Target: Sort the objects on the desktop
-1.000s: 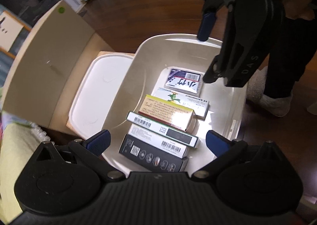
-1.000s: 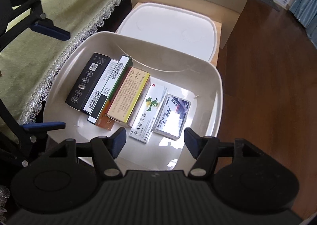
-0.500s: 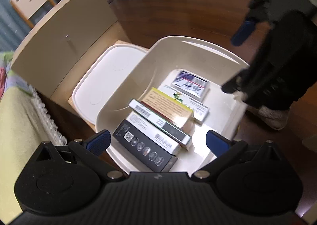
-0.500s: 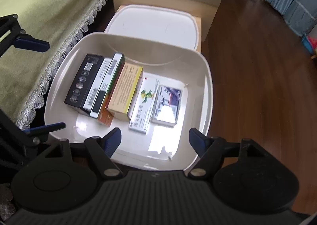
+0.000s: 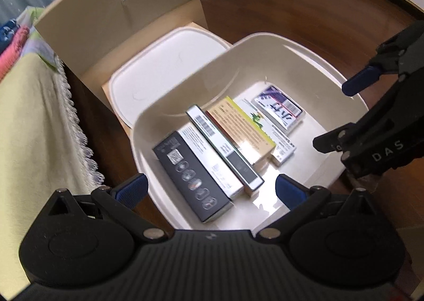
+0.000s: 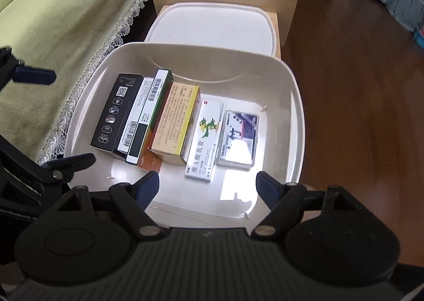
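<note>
A cream plastic bin (image 6: 296, 105) (image 5: 312, 54) holds several boxes in a row: a black box (image 6: 116, 113) (image 5: 190, 176), a white barcode box (image 6: 151, 115) (image 5: 225, 152), a tan and yellow box (image 6: 176, 121) (image 5: 241, 126), a white box with a green bird (image 6: 205, 139) and a flat clear-wrapped pack (image 6: 239, 139) (image 5: 281, 110). My left gripper (image 5: 209, 191) is open and empty over the bin's near edge. My right gripper (image 6: 208, 189) is open and empty over the bin's other near edge, and shows in the left wrist view (image 5: 371, 121).
The bin's white lid (image 6: 214, 25) (image 5: 164, 68) lies on a small wooden stand beyond the bin. A beige board (image 5: 119, 15) stands behind it. A green cloth with lace trim (image 6: 66, 25) (image 5: 34, 126) lies beside the bin. Dark wooden floor (image 6: 357, 89) lies on the other side.
Both grippers have drawn back and up from the bin, still open and empty. The left view has swung toward the cloth side. The boxes have not moved.
</note>
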A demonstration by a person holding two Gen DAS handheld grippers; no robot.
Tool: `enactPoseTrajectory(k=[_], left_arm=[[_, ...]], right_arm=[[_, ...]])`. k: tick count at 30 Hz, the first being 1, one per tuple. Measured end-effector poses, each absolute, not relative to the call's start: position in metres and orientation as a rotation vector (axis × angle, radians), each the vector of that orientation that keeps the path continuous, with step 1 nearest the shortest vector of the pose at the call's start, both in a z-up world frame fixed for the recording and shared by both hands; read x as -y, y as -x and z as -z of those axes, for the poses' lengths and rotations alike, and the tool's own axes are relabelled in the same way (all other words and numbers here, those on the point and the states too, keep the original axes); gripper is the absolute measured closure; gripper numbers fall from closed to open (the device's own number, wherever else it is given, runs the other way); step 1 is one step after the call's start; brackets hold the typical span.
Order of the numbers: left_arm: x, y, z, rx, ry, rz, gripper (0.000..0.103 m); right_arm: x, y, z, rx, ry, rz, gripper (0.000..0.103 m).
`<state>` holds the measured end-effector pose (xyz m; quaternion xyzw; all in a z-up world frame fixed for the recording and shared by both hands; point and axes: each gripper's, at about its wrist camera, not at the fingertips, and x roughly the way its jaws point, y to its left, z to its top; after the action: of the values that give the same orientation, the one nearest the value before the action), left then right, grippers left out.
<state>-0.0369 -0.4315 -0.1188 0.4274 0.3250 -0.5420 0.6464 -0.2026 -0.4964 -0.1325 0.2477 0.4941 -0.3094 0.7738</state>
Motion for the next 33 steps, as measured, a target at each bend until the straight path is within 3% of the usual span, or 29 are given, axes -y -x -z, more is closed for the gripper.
enactPoseTrajectory(k=[15,33], left_arm=[[0.440,0.036,0.134,-0.851,-0.943,1.244,0.000],[0.443,0.034,0.140,-0.861,-0.958,1.237,0.000]], right_arm=[[0.502,0.198,0.146,-1.082,-0.596,0.689,0.021],[0.507,0.189,0.150,-1.094,-0.592,0.683,0.021]])
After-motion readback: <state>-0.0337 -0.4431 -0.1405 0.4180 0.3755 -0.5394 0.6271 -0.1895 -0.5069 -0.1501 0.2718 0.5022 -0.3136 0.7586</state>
